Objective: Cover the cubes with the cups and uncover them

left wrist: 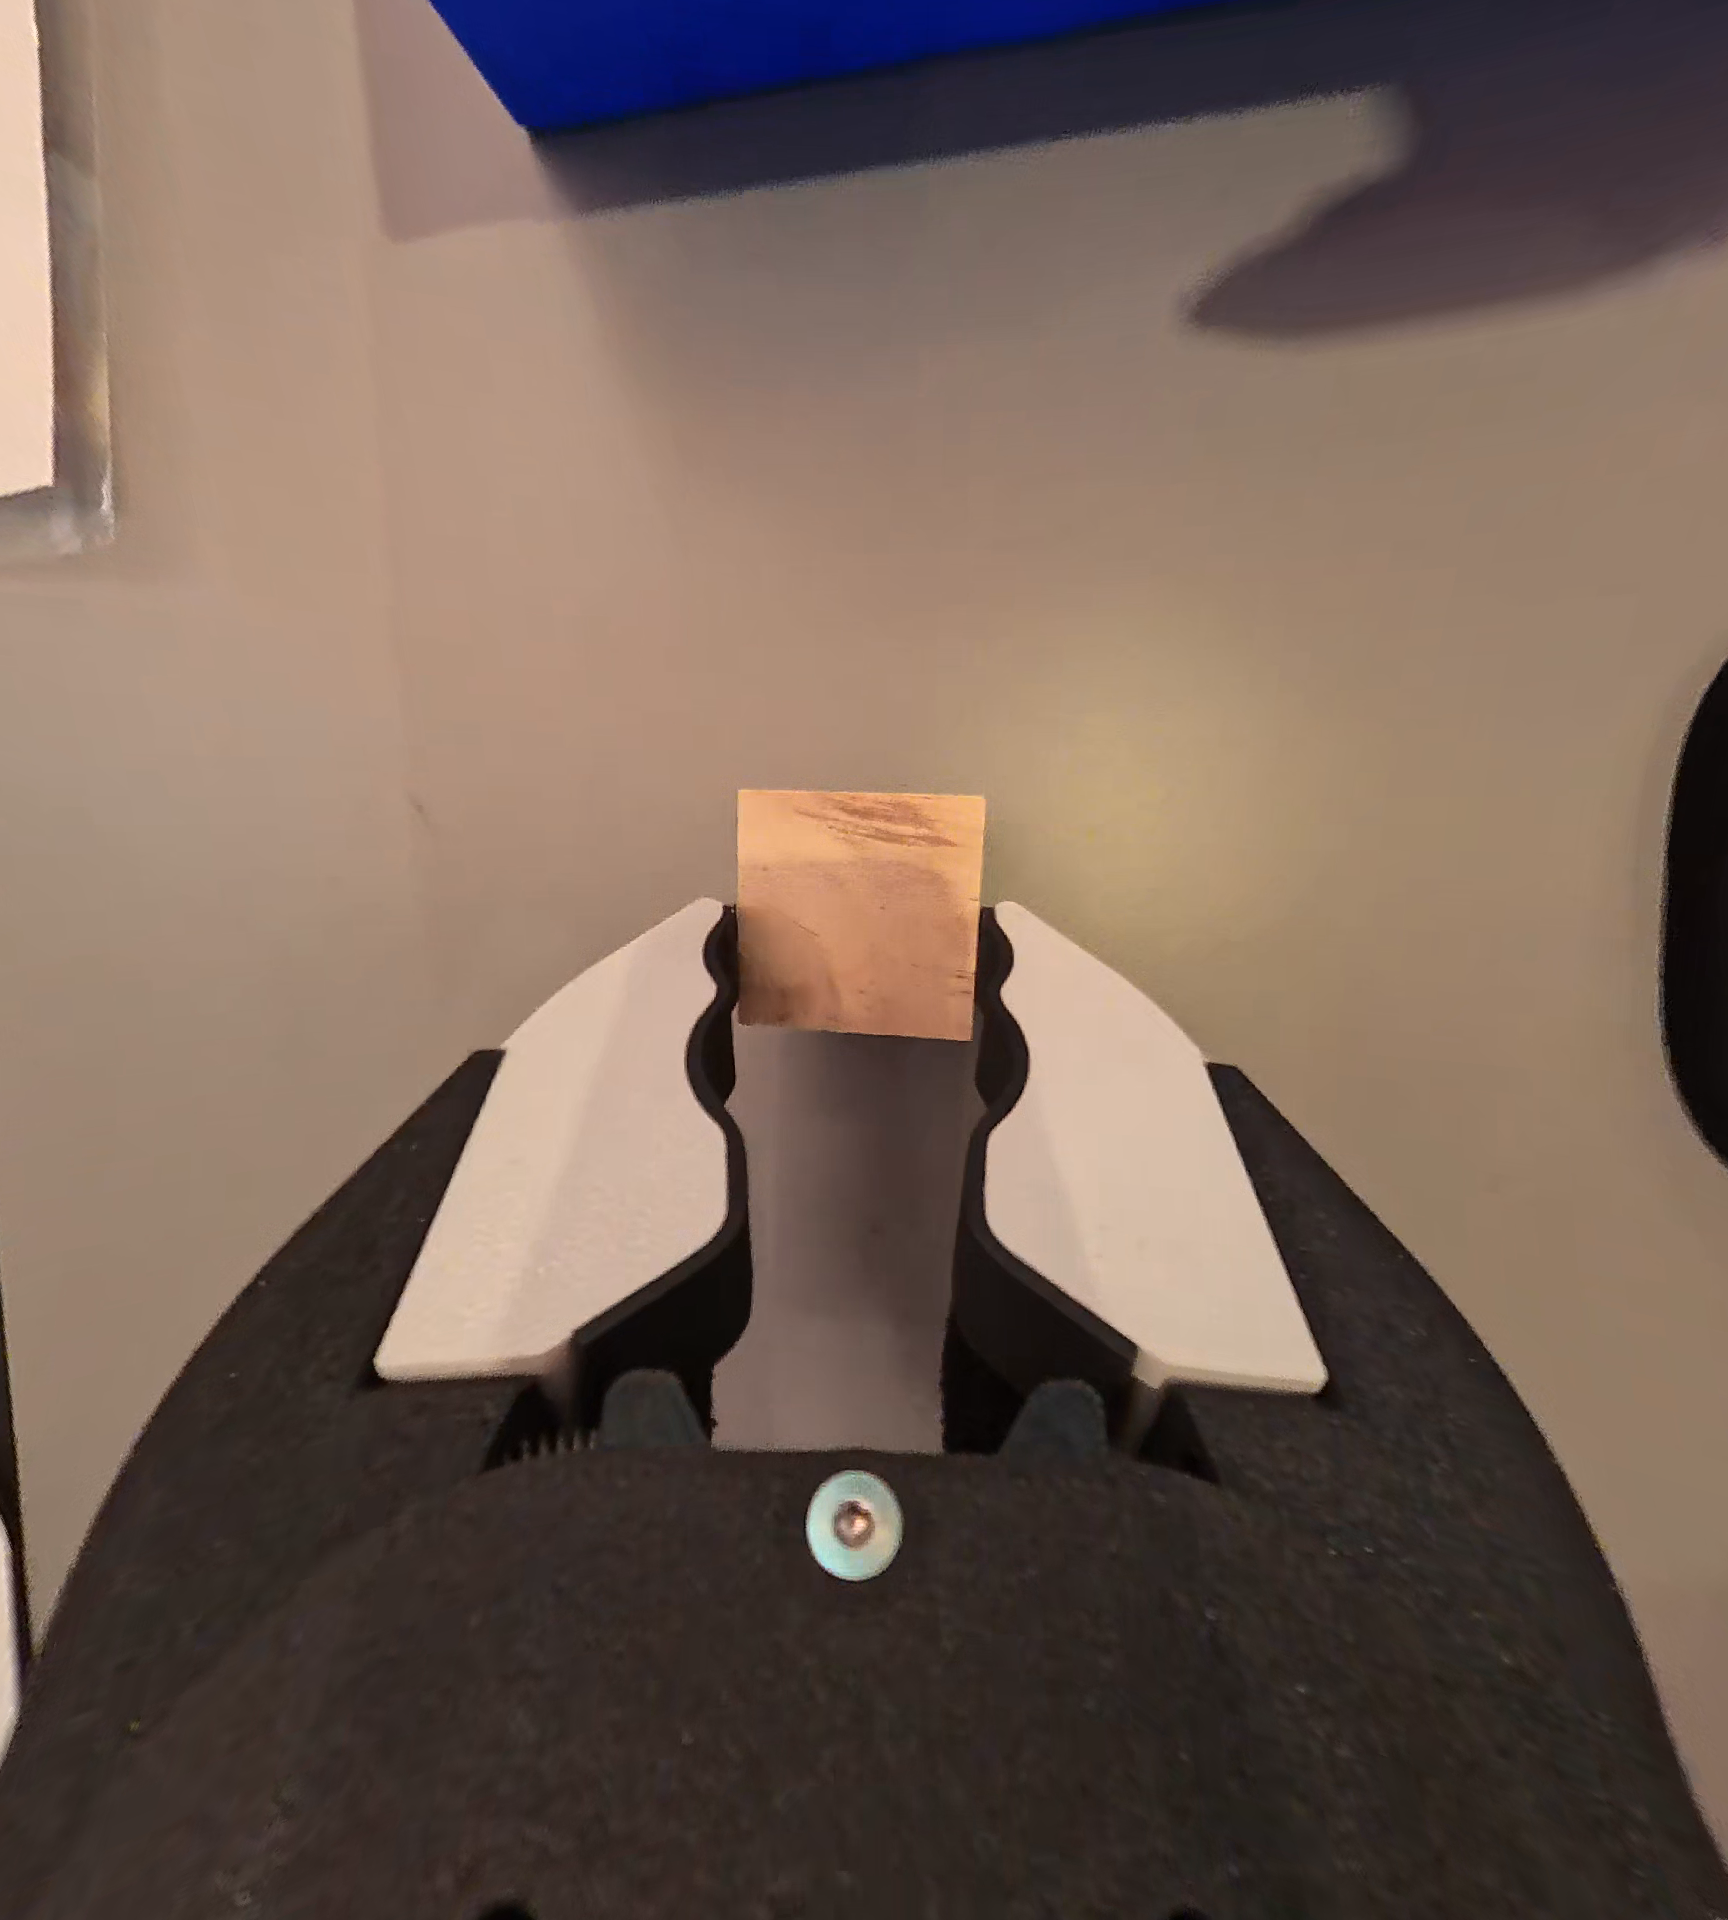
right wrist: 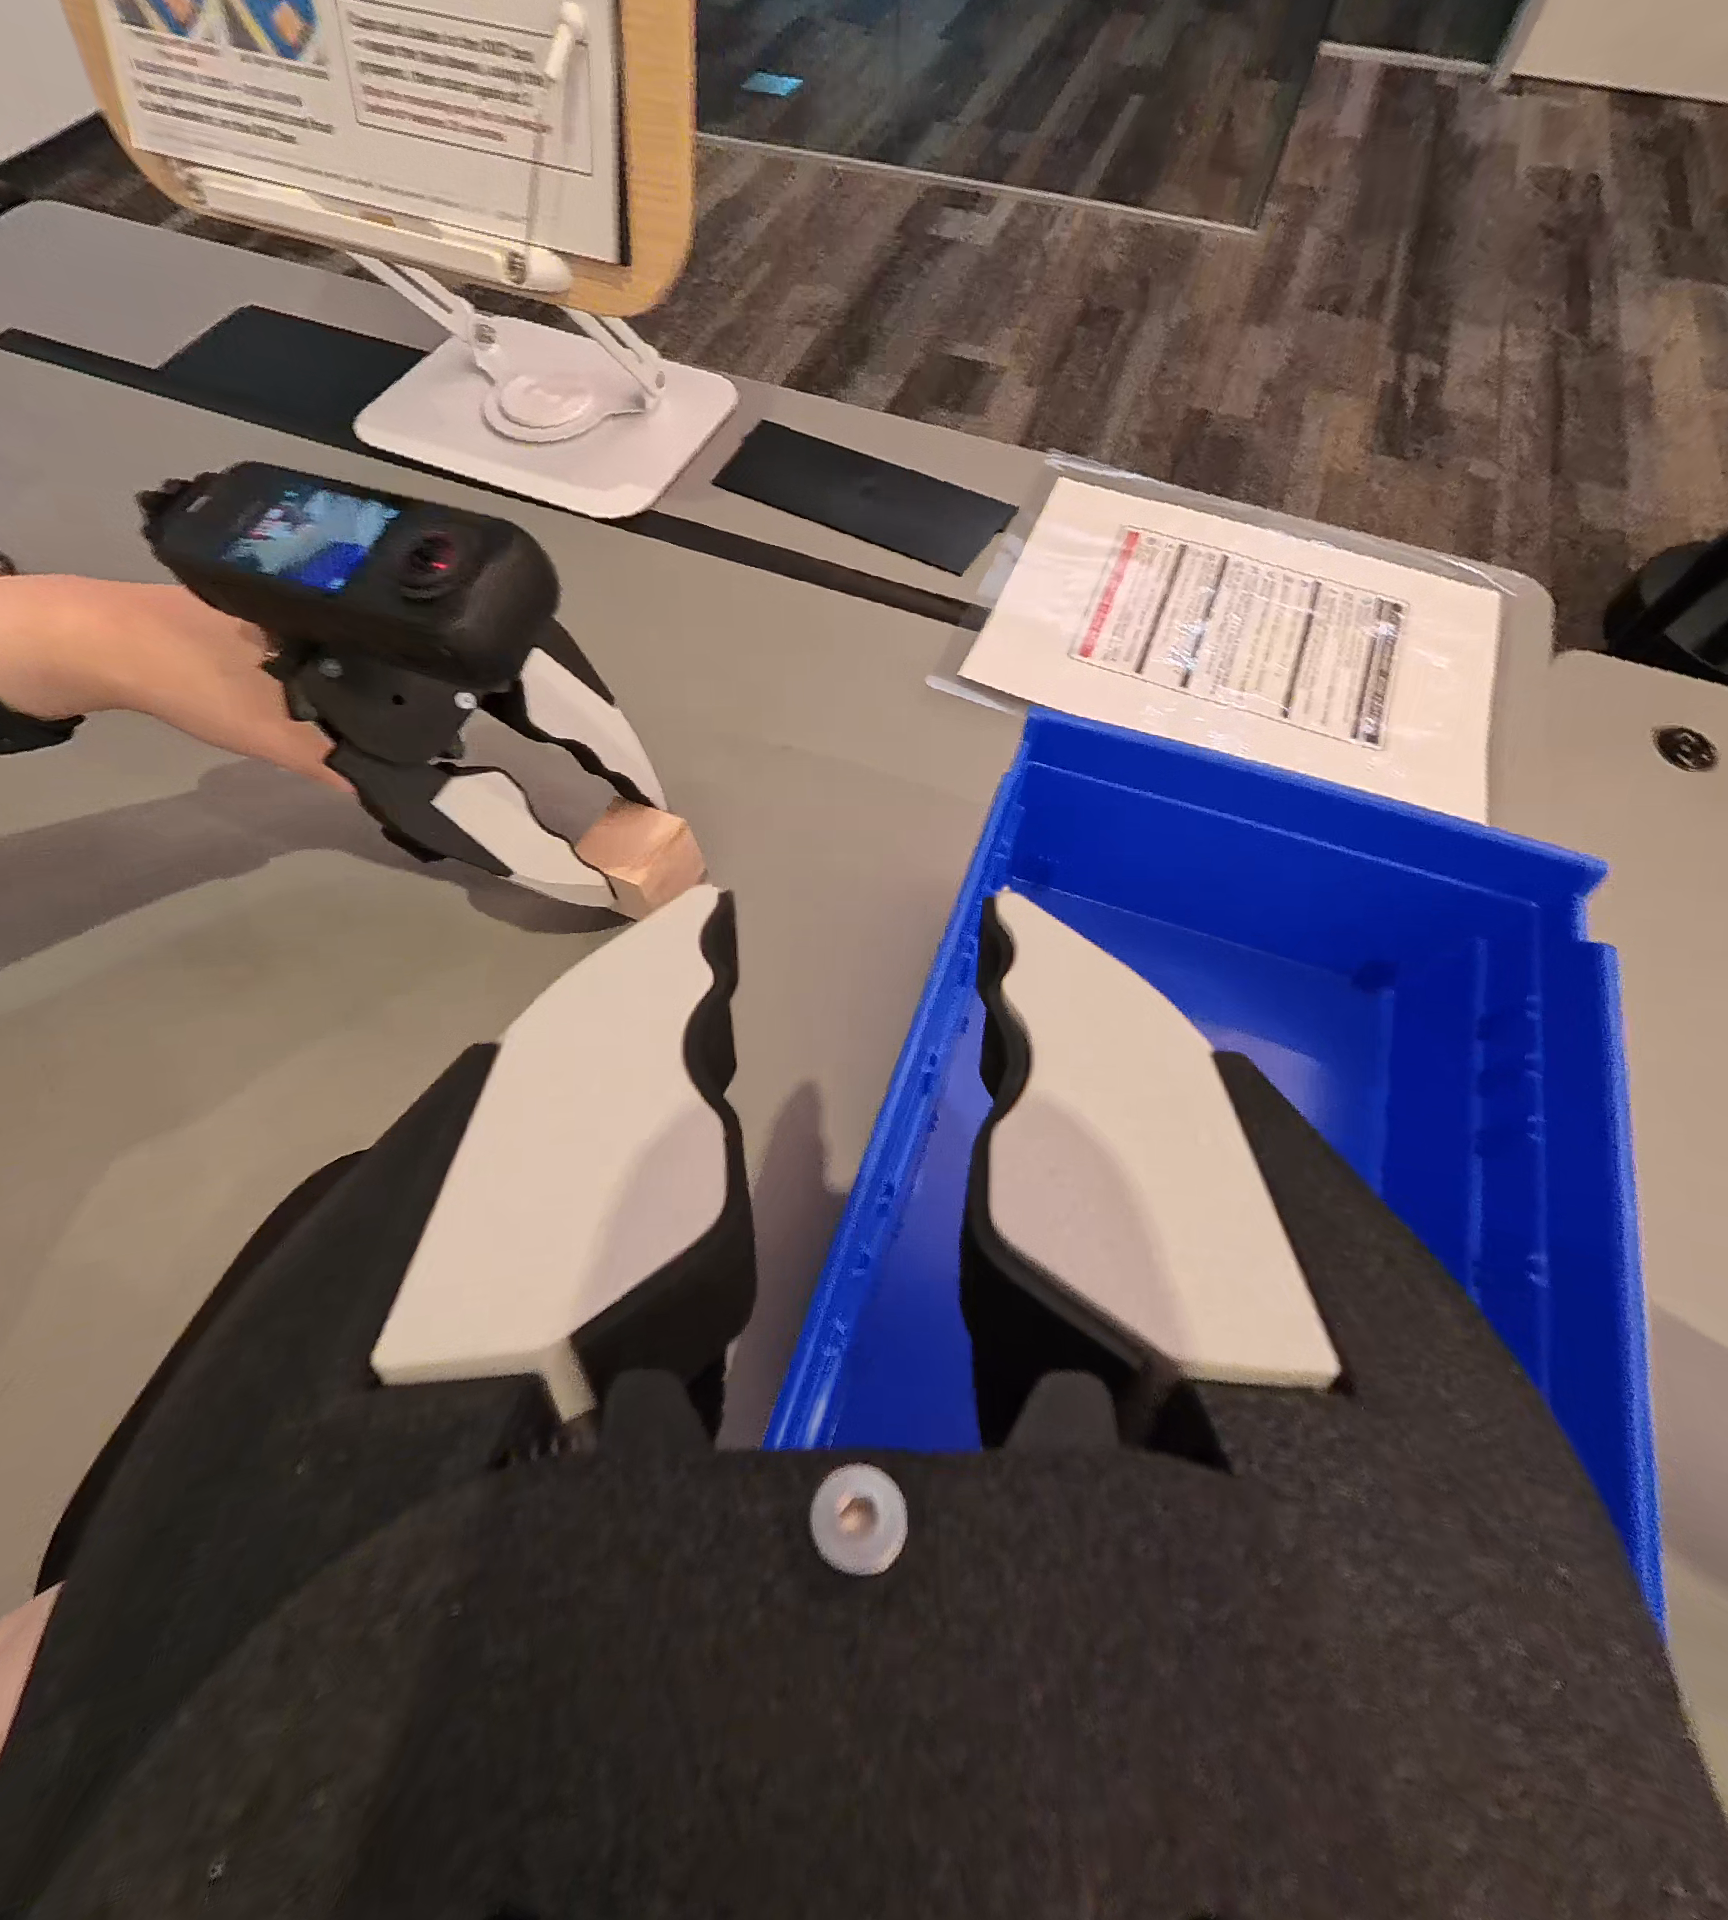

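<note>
At frame centre the left claw [left wrist: 858,914] pinches the wooden cube [left wrist: 858,914] low over the grey worktop [left wrist: 1255,623]; lower it flat before releasing. The right claw [right wrist: 855,914] hangs half-open, empty, over the blue bin's [right wrist: 1525,1195] edge

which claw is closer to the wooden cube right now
Left. The left claw is shut on the wooden cube, holding it at its fingertips. The right claw is open and empty, off to the side above the blue bin.

Blue bin [right wrist: 1462,1091], laminated sheet [right wrist: 1234,634] and stand-mounted board [right wrist: 403,135] on grey table [right wrist: 216,1039].
</note>
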`<state>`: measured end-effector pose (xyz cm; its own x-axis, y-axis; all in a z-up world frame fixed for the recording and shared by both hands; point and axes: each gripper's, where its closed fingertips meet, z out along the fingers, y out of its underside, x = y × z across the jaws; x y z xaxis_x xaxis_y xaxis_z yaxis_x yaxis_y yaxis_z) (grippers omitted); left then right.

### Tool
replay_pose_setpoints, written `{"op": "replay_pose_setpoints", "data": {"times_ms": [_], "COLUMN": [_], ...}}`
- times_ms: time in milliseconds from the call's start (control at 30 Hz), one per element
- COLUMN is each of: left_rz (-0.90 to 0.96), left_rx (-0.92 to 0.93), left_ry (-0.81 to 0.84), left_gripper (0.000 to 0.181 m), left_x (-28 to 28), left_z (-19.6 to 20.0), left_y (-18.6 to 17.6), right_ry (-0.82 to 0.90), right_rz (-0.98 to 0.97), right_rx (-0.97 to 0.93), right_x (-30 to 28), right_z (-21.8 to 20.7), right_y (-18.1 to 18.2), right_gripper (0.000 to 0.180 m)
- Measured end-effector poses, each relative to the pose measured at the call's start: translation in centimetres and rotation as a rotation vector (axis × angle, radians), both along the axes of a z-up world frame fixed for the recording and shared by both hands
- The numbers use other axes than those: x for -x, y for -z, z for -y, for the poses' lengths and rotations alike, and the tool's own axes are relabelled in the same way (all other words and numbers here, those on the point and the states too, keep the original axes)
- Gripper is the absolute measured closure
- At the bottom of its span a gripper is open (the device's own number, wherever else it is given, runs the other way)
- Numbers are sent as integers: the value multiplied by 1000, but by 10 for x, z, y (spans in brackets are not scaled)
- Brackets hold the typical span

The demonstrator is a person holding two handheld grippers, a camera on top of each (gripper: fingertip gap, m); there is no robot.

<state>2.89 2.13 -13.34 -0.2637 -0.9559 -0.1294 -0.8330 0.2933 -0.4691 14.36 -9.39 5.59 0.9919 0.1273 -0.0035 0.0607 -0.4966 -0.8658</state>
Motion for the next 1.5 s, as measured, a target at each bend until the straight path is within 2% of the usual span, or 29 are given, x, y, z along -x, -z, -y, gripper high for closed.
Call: {"op": "replay_pose_setpoints", "data": {"times_ms": [300, 333, 400, 500, 600, 733, 833, 900, 1000, 1067, 1167, 1267, 1367, 1500], "left_rz": [-12, -9, 8, 45, 134, 207, 178, 157, 99, 111, 159, 120, 93, 76], "left_rx": [21, 32, 53, 55, -10, -187, -332, -450, -649, -646, -482, -304, -130, 124], "left_ry": [-4, -6, 2, 0, 1, -65, -211, -381, -728, -937, -1180, -1350, -1451, -1557], "left_gripper": [136, 125, 120, 116, 120, 122, 121, 125, 127, 130, 129, 123, 120, 117], "left_x": [0, 0, 0, 8, 34, 107, 188, 254, 376, 448, 527, 586, 616, 627], "left_z": [0, 1, 4, 7, 7, -9, -34, -57, -91, -98, -98, -96, -96, -92], "left_y": [2, 1, -5, -26, -69, -132, -172, -199, -238, -249, -235, -193, -142, -83], "right_ry": [-24, -20, -11, -2, -4, -7, -30, -52, -78, -84, -76, -86, -92, -114], "right_rz": [-6, -10, -21, -35, -40, -41, -27, -9, 19, 28, 29, 41, 46, 26], "right_rx": [11, 13, 13, 16, 19, 22, 36, 48, 63, 75, 107, 148, 169, 164], "right_x": [2, 1, -2, -6, -7, -7, 0, 5, 11, 13, 14, 17, 18, 21], "right_z": [1, 1, 2, 4, 5, 3, -4, -8, -14, -18, -24, -27, -29, -35], "right_y": [4, 5, 7, 9, 11, 11, 11, 12, 13, 14, 19, 26, 30, 33], "right_gripper": [135, 135, 135, 135, 135, 135, 135, 135, 132, 131, 131, 130, 130, 130]}}
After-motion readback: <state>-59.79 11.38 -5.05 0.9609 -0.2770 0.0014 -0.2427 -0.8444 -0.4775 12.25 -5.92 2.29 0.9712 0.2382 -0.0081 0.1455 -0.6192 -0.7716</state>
